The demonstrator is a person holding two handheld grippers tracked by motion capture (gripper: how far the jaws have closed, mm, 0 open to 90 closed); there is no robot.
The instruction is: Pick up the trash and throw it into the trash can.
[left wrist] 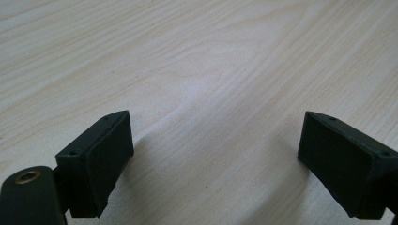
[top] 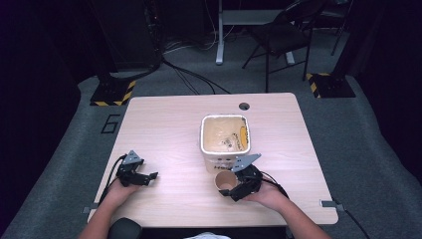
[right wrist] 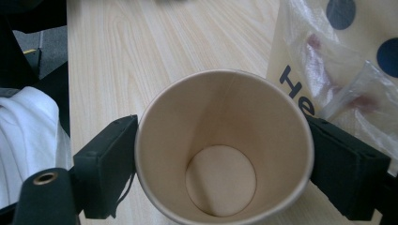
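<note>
Right gripper (right wrist: 220,154) has a paper cup (right wrist: 224,147) between its jaws, one black pad against each side of the cup wall just under the rim, so it's gripping the cup. Cup is plain tan paper, rolled lip, a faint seam line down the inside wall, round flat bottom visible, nothing inside. In the right gripper view the camera looks straight down into its mouth, and the rim looks round, not visibly crushed.

From the high view the cup (top: 225,181) sits at the near-right part of the table (top: 164,129), right gripper (top: 233,190) at it from the person's side, right hand (top: 271,195) behind it. Whether the cup base rests on the wood or hangs just above it, can't tell.

Just beyond the cup, nearly touching it, stands a square white tub (top: 225,141) with rounded corners, brownish inside with dark marks and an orange patch on the right inner wall. In the right gripper view the tub's side (right wrist: 300,70) shows dark lettering and blue dots, with crinkled clear plastic wrap (right wrist: 347,89) over it.

Left gripper (top: 145,178) is well apart at the near-left, resting low on the table in the left hand (top: 119,190). Its jaws (left wrist: 211,159) stand wide apart with bare wood grain between them, holding nothing.
</note>
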